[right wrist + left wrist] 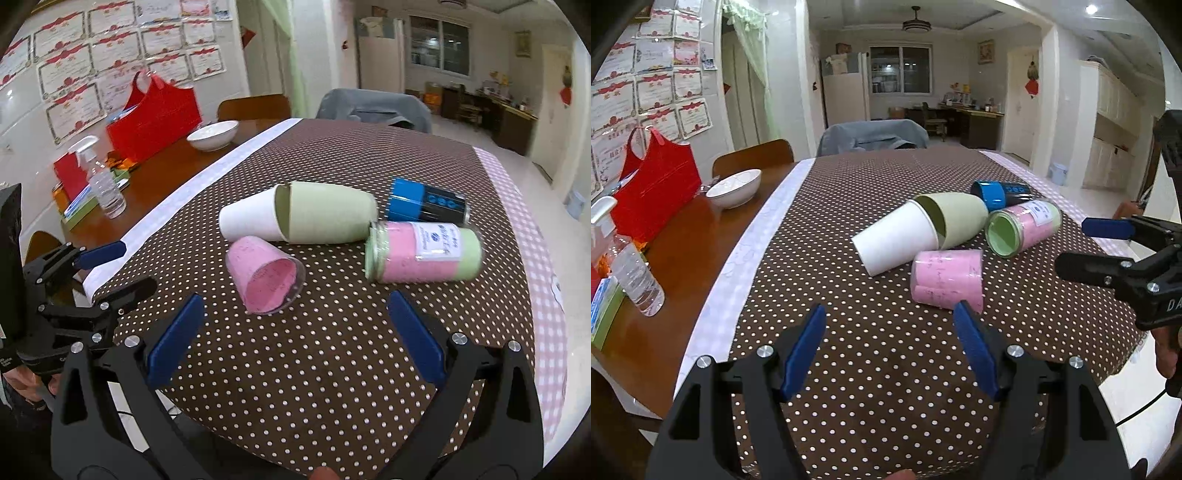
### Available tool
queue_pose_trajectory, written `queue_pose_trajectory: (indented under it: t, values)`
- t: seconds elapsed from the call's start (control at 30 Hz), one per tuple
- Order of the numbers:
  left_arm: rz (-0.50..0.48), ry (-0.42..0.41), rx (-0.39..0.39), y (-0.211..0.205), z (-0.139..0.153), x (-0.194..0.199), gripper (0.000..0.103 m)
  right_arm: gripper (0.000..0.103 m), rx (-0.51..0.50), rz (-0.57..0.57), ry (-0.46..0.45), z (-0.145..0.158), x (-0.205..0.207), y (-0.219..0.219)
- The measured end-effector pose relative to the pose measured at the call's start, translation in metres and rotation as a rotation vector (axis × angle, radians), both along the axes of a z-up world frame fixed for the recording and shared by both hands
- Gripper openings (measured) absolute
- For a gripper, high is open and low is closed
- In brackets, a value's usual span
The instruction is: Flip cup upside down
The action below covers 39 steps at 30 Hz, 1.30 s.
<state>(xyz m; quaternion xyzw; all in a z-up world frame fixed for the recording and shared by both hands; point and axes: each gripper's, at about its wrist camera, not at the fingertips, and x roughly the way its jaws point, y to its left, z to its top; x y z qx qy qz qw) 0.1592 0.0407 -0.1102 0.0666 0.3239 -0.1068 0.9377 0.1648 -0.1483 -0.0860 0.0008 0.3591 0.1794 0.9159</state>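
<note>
Clearly both the left gripper [890,325] and the right gripper [295,314] hang wide open and empty above the dotted tablecloth [332,350]. The pink cup [264,278] lies on its side just ahead, touching the white cup [247,221]. A sideways nudge could roll it into that crowded cluster, or a tip-only pinch could let it slip.

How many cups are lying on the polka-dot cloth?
5, all on their sides: white cup with green cup over its mouth, small pink cup nearest, pink-and-green cup to the right, blue-and-black cup behind. None seem hidden.
</note>
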Motion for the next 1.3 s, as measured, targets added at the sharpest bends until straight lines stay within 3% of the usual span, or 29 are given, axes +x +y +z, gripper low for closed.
queue_pose_trajectory:
  t: [0.23,0.7,1.03,1.3]
  values:
    - [0.036,-0.002,-0.003,0.005,0.005,0.004,0.071,0.097,-0.039,0.105,0.055,0.006,0.026,0.013]
    - [0.094,0.004,0.019,0.018,0.003,0.020,0.071,0.097,-0.284,0.348,0.195,-0.017,0.074,0.064]
    - [0.129,0.044,0.005,0.031,-0.011,0.032,0.071,0.097,-0.439,0.541,0.397,-0.040,0.112,0.105]
    - [0.142,0.079,-0.023,0.041,-0.023,0.037,0.071,0.097,-0.527,0.609,0.537,-0.064,0.138,0.134]
